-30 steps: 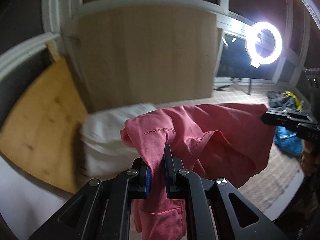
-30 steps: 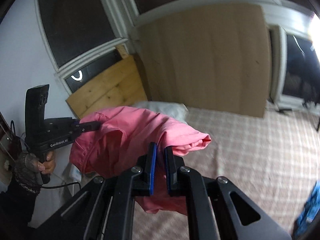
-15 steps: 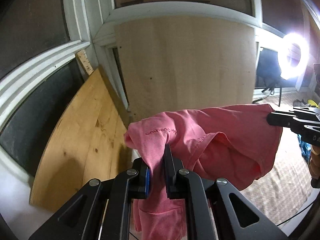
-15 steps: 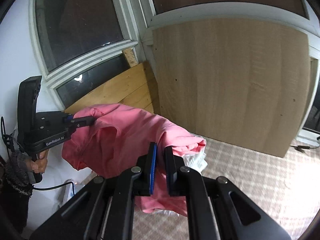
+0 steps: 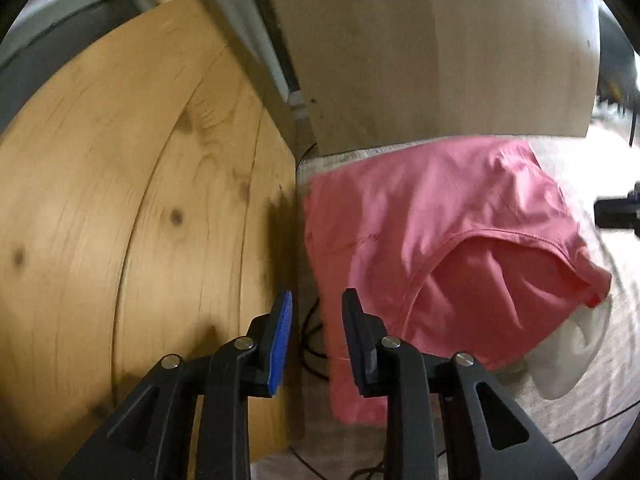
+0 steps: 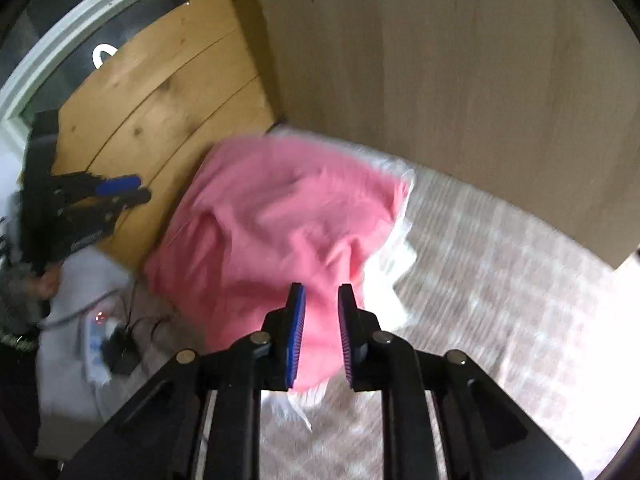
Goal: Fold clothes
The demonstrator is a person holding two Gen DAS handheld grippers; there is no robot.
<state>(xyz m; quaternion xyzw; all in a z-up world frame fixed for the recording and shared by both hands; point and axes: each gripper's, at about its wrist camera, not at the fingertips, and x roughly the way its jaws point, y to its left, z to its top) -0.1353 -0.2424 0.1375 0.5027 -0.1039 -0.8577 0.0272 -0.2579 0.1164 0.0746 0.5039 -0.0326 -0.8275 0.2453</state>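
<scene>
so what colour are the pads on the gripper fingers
Blue, ridged pads; clearest in the right wrist view.

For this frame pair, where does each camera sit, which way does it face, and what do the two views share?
Left wrist: on the left gripper, angled down past its opening, empty jaws at the pink garment and wooden board.
Right wrist: on the right gripper, angled down at the garment; jaws opening, nothing pinched; the person's hand shows.
Shared: garment, board, checked bedding.

A home bedroom — checked bedspread [image 6: 500, 280], white pillow [image 5: 576, 360], wooden boards [image 5: 140, 200].
</scene>
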